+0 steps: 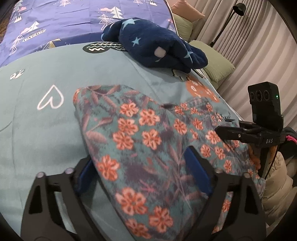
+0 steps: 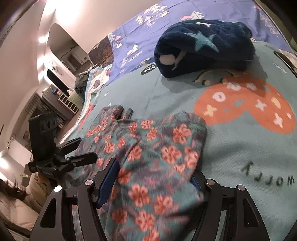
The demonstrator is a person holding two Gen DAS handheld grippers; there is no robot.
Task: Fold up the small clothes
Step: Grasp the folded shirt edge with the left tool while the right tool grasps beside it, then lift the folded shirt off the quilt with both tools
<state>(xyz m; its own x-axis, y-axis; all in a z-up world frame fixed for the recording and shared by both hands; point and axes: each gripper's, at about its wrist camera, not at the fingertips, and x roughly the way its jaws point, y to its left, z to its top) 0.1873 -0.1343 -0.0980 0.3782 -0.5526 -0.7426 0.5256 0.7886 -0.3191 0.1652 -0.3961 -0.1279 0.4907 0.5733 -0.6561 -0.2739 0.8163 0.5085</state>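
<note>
A teal fleece garment with orange flowers (image 1: 148, 129) (image 2: 157, 148) lies partly folded on the bed. My left gripper (image 1: 142, 170) straddles its near left portion, jaws wide; the blue pads (image 1: 196, 166) rest at the cloth without clearly squeezing it. In the right wrist view the left gripper (image 2: 89, 147) shows at the garment's left edge with spread fingers. My right gripper (image 2: 153, 180) has a thick bunch of the floral cloth filling the gap between its pads. A folded navy fleece garment with light stars (image 1: 154, 44) (image 2: 204, 46) sits farther back.
A teal bedspread (image 1: 37, 129) with heart prints covers the near bed, and a purple tree-print sheet (image 1: 65, 18) lies beyond. Green pillows (image 1: 219, 68), curtains and a black floor lamp (image 1: 239, 9) stand on the right. A person's cream jacket (image 1: 278, 185) is at the bed's edge.
</note>
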